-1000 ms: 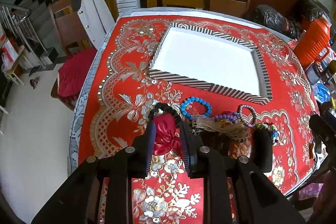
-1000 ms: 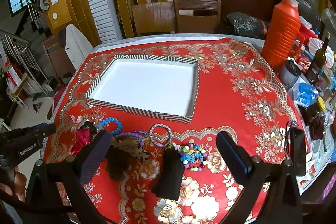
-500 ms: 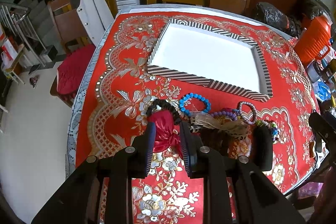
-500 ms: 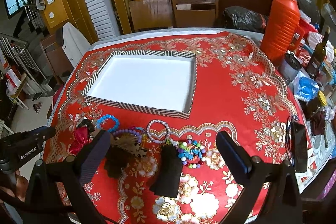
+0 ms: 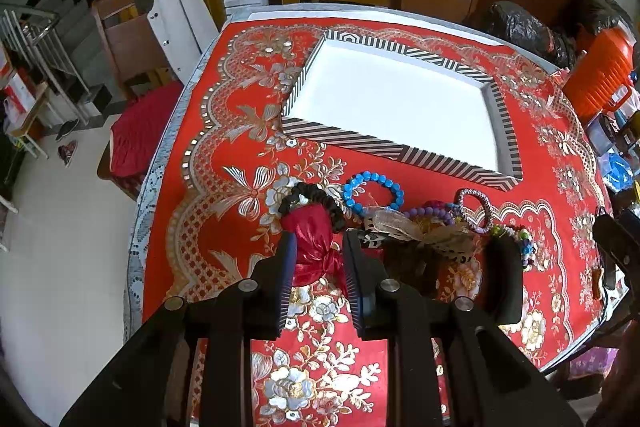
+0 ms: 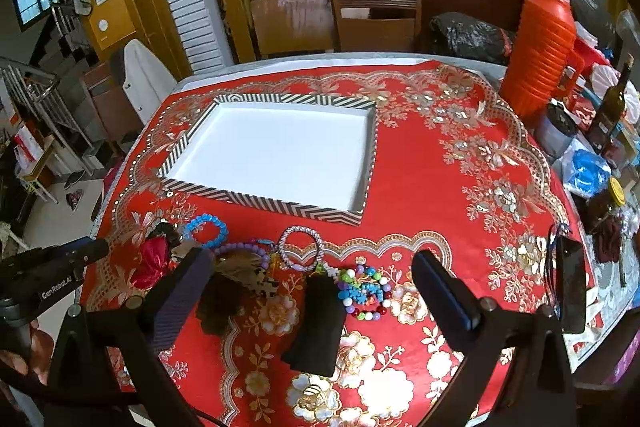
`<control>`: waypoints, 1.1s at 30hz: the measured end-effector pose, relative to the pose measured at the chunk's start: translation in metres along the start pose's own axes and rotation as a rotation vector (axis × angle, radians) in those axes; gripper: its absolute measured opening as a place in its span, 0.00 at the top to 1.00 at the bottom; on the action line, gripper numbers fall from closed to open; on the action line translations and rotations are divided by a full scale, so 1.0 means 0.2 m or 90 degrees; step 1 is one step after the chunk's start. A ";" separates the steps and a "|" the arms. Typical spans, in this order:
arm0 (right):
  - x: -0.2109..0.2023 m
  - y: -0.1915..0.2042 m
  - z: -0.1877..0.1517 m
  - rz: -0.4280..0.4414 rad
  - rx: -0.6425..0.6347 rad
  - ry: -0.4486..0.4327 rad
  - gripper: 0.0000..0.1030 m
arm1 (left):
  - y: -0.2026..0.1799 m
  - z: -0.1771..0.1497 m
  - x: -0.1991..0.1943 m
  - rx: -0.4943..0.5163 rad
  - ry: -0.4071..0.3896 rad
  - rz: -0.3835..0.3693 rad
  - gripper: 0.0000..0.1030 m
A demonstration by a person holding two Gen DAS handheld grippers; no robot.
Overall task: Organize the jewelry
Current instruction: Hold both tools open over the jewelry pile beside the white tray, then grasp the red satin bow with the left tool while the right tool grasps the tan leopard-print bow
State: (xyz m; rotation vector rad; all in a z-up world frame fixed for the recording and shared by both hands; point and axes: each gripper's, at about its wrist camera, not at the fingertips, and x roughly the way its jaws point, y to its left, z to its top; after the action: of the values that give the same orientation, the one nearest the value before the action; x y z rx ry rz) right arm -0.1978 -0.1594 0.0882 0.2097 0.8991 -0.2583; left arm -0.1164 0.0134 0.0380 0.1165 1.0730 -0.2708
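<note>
My left gripper (image 5: 317,251) is shut on a red satin scrunchie (image 5: 311,235), held just above the red tablecloth; a black scrunchie (image 5: 316,195) lies just beyond it. Right of it lie a blue bead bracelet (image 5: 373,190), a purple bead bracelet (image 5: 430,211), a pink-white ring bracelet (image 5: 474,205) and a multicoloured bead pile (image 6: 362,291). The empty white tray with striped rim (image 5: 344,137) sits farther back. My right gripper (image 6: 312,283) is open and empty above the jewelry, with a black block (image 6: 316,323) between its fingers in view.
An orange ribbed jug (image 6: 540,51), a dark bottle (image 6: 610,107), jars and a phone (image 6: 572,287) crowd the table's right edge. A black bag (image 6: 464,35) and wooden chairs (image 6: 376,19) stand behind. The table's left edge (image 5: 138,227) drops to the floor.
The left gripper with the red scrunchie has risen slightly and drawn back. The right gripper has lifted and tilted a little. The jewelry on the cloth has not moved.
</note>
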 end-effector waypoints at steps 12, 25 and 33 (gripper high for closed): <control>0.00 0.02 -0.01 0.027 0.007 -0.002 0.01 | 0.00 -0.02 0.01 0.001 0.002 0.001 0.90; 0.03 0.02 0.01 0.026 0.010 0.010 0.01 | -0.01 -0.01 0.02 0.003 0.005 0.001 0.90; 0.06 0.04 0.02 0.031 -0.004 0.023 0.01 | 0.01 0.00 0.05 -0.001 0.014 -0.001 0.90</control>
State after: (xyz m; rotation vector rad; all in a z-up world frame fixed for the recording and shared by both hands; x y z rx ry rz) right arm -0.1854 -0.1543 0.0805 0.2313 0.9296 -0.2077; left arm -0.1107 0.0136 0.0297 0.1172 1.0956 -0.2699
